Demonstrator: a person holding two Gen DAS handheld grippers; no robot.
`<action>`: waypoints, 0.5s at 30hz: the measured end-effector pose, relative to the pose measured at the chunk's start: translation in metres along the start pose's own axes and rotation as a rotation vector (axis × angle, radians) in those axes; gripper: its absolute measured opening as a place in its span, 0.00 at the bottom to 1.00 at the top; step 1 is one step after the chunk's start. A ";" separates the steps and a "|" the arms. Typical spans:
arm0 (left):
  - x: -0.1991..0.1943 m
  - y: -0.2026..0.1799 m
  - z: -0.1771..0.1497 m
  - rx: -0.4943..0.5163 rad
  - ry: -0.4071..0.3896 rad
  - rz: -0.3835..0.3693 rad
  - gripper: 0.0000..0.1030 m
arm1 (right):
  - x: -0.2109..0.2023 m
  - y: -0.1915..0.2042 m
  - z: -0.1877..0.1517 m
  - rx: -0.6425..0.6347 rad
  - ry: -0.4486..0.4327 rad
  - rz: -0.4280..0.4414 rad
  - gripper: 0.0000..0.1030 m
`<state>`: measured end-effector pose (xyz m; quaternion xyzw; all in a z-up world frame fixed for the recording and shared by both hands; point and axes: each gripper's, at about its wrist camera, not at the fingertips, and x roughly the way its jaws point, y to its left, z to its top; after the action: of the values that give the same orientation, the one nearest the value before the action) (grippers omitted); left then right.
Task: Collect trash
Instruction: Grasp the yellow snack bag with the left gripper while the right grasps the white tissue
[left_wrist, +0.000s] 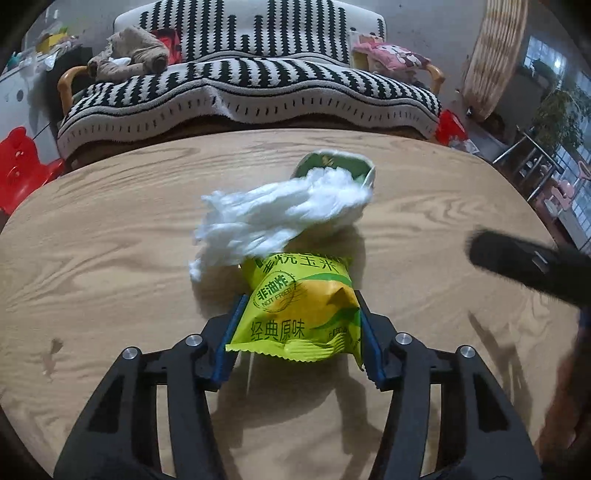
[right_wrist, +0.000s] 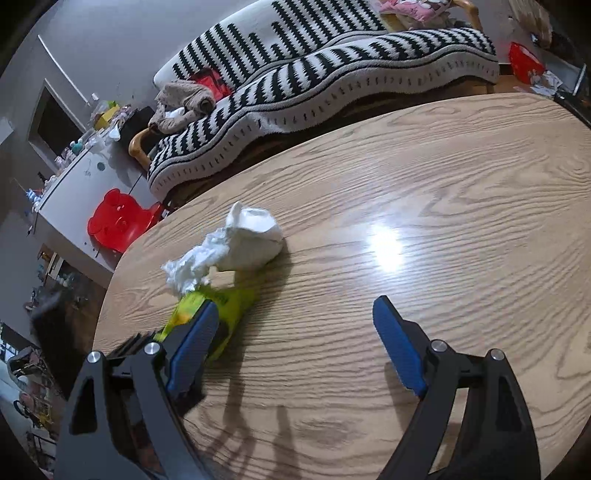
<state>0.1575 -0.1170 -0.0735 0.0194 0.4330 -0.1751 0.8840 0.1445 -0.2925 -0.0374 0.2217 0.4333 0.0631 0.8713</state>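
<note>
One yellow snack packet (left_wrist: 299, 317), one white tissue wad (left_wrist: 266, 218) and one paper cup (left_wrist: 332, 166) lay on the table (left_wrist: 110, 221). The left gripper (left_wrist: 299, 332) clasped the packet; the right gripper (right_wrist: 295, 332) stood released.

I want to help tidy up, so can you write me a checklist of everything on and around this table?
Surface: wooden table, glossy, small stain near its left edge in the left view.
Job's things: yellow snack bag; crumpled tissue spilling out of a tipped paper cup, right behind the bag.
Clutter: nothing seen besides the trash.
Grippers: left gripper, fingers pressing both sides of the bag; right gripper open, nothing between its fingers.
Cables: nothing seen.
Surroundings: striped sofa behind the table, brown plush toy, pink cushion, red stool.
</note>
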 end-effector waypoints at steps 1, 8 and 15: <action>-0.005 0.003 -0.005 0.002 0.007 0.001 0.52 | 0.005 0.005 0.000 -0.007 0.007 0.004 0.80; -0.049 0.036 -0.048 0.016 0.067 -0.028 0.52 | 0.039 0.047 -0.010 -0.069 0.066 0.016 0.80; -0.078 0.073 -0.061 -0.022 0.038 -0.008 0.52 | 0.076 0.098 -0.031 -0.219 0.142 -0.003 0.80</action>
<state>0.0915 -0.0141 -0.0603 0.0115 0.4516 -0.1735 0.8751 0.1749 -0.1716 -0.0654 0.1196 0.4846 0.1244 0.8576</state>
